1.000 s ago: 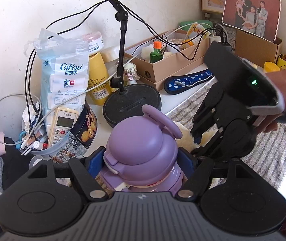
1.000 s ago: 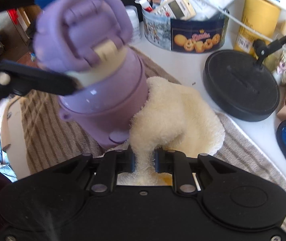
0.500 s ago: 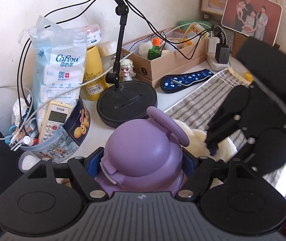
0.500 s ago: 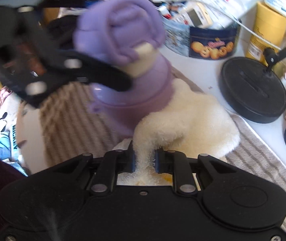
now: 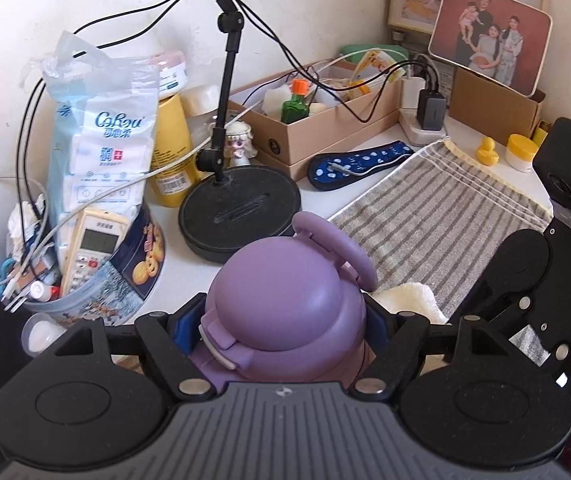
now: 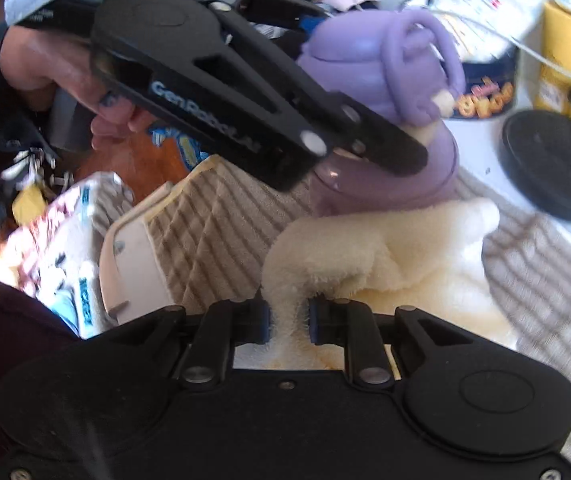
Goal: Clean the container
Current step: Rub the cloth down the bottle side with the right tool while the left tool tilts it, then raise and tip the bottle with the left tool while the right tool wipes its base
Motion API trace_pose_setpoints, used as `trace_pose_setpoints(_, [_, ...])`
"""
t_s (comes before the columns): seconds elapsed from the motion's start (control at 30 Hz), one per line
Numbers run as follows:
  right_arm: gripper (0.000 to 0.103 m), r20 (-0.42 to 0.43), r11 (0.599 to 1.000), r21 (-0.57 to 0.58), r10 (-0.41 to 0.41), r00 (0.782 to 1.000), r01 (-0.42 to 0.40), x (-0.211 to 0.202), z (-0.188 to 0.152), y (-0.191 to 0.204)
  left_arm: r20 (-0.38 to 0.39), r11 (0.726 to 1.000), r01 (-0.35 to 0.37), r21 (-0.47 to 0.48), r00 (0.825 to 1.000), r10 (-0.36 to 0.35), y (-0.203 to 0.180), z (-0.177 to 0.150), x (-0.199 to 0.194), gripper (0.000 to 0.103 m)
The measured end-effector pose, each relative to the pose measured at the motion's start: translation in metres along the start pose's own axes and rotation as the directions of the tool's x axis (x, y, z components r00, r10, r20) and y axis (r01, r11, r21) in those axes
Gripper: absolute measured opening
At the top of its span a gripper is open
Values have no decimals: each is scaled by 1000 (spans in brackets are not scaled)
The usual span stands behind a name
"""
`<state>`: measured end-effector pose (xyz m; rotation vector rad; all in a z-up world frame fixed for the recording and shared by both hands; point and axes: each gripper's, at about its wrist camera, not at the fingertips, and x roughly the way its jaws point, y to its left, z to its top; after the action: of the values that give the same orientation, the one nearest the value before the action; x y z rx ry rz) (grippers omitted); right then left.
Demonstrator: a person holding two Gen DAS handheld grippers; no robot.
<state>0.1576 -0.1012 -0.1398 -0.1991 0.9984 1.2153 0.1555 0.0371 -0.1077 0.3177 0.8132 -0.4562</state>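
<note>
A purple lidded container with a loop handle (image 5: 285,312) sits between the fingers of my left gripper (image 5: 281,328), which is shut on it below the lid. It also shows in the right wrist view (image 6: 381,92), held upright over the striped mat. My right gripper (image 6: 289,318) is shut on a cream fluffy cloth (image 6: 381,252), which lies bunched against the container's lower side. A corner of the cloth (image 5: 409,300) shows to the right of the container in the left wrist view. The right gripper's body (image 5: 525,304) is at the right edge there.
A grey striped mat (image 5: 437,216) covers the white table. Behind it are a black round stand base (image 5: 241,208), a cookie tin with a remote (image 5: 97,248), a yellow canister (image 5: 173,148), a cardboard box (image 5: 325,124), a blue patterned case (image 5: 357,162) and framed photos (image 5: 489,36).
The left gripper has turned the container so its handle swings toward the back. The right gripper has moved right and lower, and the cloth now sits lower against the container's side.
</note>
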Motion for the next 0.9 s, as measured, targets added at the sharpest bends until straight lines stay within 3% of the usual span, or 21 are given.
trace_pose_setpoints(0.17, [17,86,983,182,17,996,-33,-26,-20,-16,12,999,46,22,999,-46,4,-2,4,77])
trace_pose_setpoints(0.37, [17,205,938,346,-55,977,-20,-54,-41,-33,17,996,78,50,997,-78,6,-5,5,78])
trace_pose_setpoints(0.57, [17,247,916,400,-138,959,28,-67,-49,-37,54,996,15,-83,999,-10,6,-13,-5,75])
trace_pose_setpoints(0.9, [17,321,887,460,-141,936,-25,-68,-62,-45,139,937,54,-344,990,-6,32,-4,-59,75])
